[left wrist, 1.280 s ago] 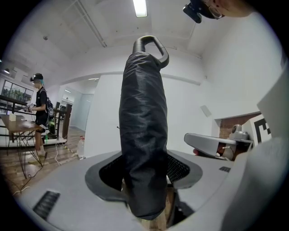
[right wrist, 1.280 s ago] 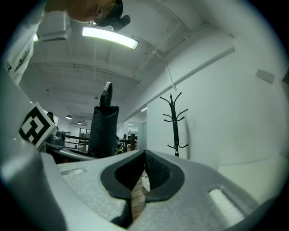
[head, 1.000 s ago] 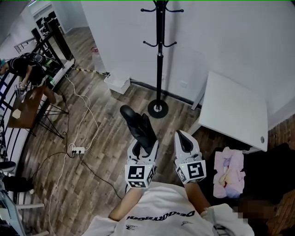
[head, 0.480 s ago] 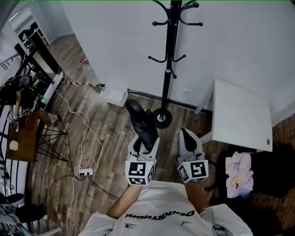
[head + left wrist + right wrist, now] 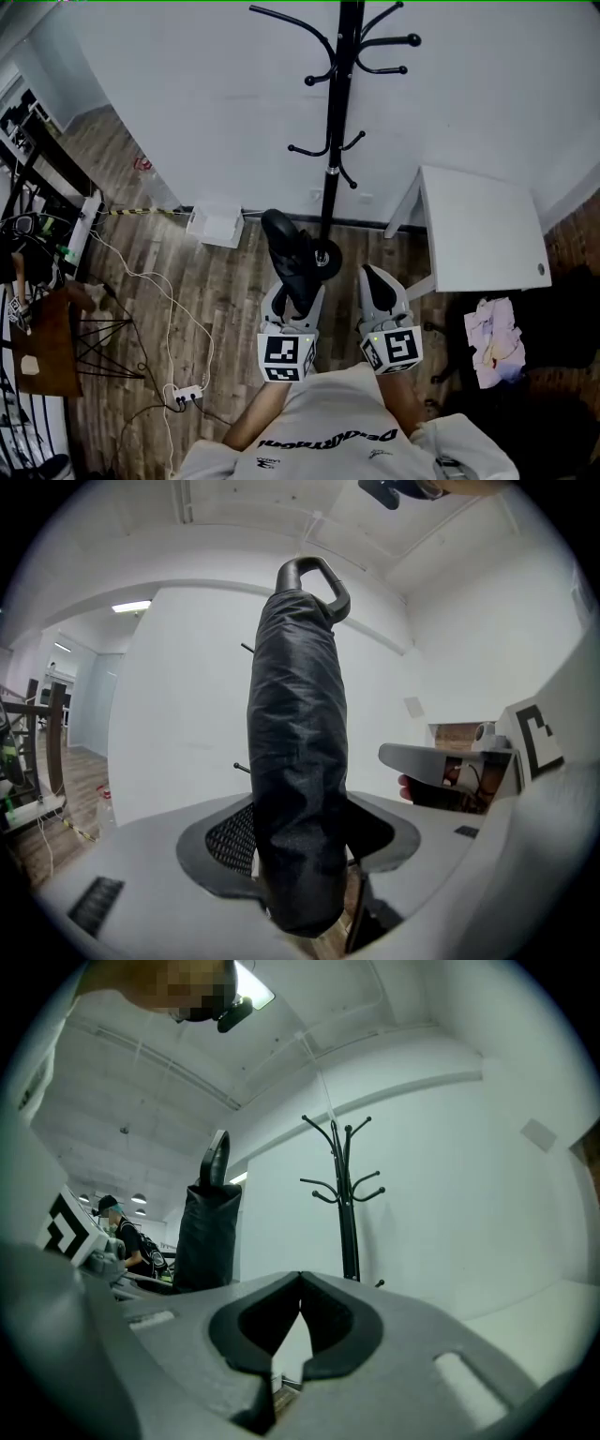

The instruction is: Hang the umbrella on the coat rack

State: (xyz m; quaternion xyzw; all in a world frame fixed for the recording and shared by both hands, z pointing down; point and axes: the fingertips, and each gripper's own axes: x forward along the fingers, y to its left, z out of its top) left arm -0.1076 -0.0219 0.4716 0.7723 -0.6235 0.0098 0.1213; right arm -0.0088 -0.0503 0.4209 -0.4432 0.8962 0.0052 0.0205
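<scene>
A folded black umbrella (image 5: 286,253) stands upright between the jaws of my left gripper (image 5: 292,298), which is shut on its lower part. In the left gripper view the umbrella (image 5: 295,761) fills the middle, with its loop handle (image 5: 315,572) at the top. The black coat rack (image 5: 342,112) stands against the white wall just beyond both grippers, and its round base (image 5: 325,255) lies close behind the umbrella. My right gripper (image 5: 377,281) is beside the left one, shut and empty. The right gripper view shows that gripper (image 5: 300,1281), the coat rack (image 5: 347,1204) ahead and the umbrella (image 5: 208,1232) to the left.
A white table (image 5: 478,230) stands right of the rack, with a pile of cloth (image 5: 495,337) on the dark floor below it. A white box (image 5: 216,225) sits at the wall. A power strip with cables (image 5: 187,394) and a wooden stand (image 5: 47,342) lie to the left.
Both grippers and the head view have moved toward the wall and the coat rack, which now looks larger and closer. The umbrella stays held in the left gripper.
</scene>
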